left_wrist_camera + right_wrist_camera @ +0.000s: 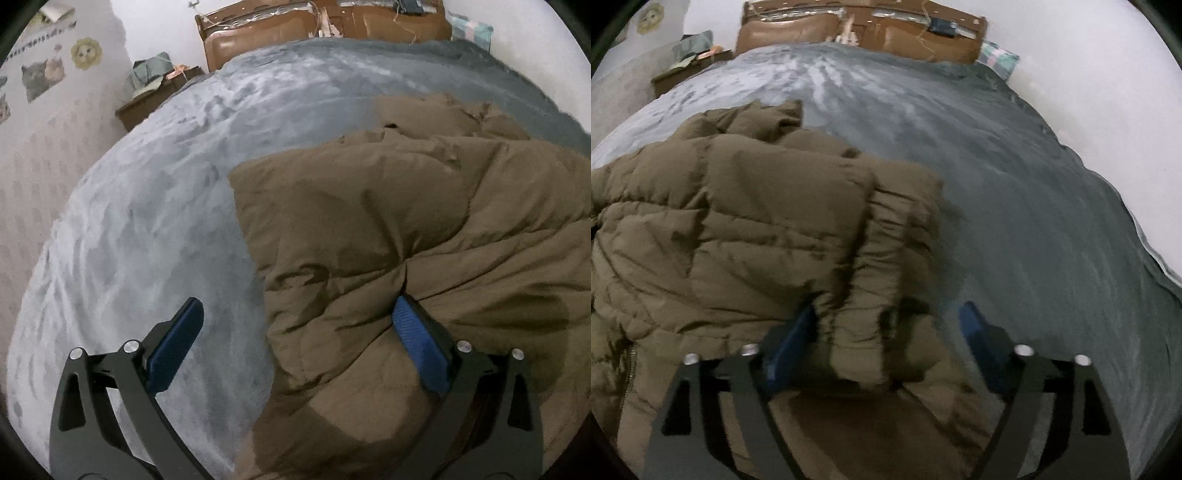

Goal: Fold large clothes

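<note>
A large brown puffer jacket (388, 221) lies bunched on a grey bed cover (147, 203). My left gripper (299, 310) is open over the jacket's left edge; its right pad (417, 343) presses into the padding and its left pad (177, 343) is over the bed cover. In the right wrist view the jacket (738, 221) fills the left side on the grey cover (1015, 203). My right gripper (886, 325) is open and straddles a thick fold at the jacket's right edge. The view is blurred.
A brown headboard (314, 33) stands at the far end of the bed. A wooden nightstand (155, 96) with clutter stands at the far left by a wall with stickers. A checked pillow (999, 59) lies at the far right corner.
</note>
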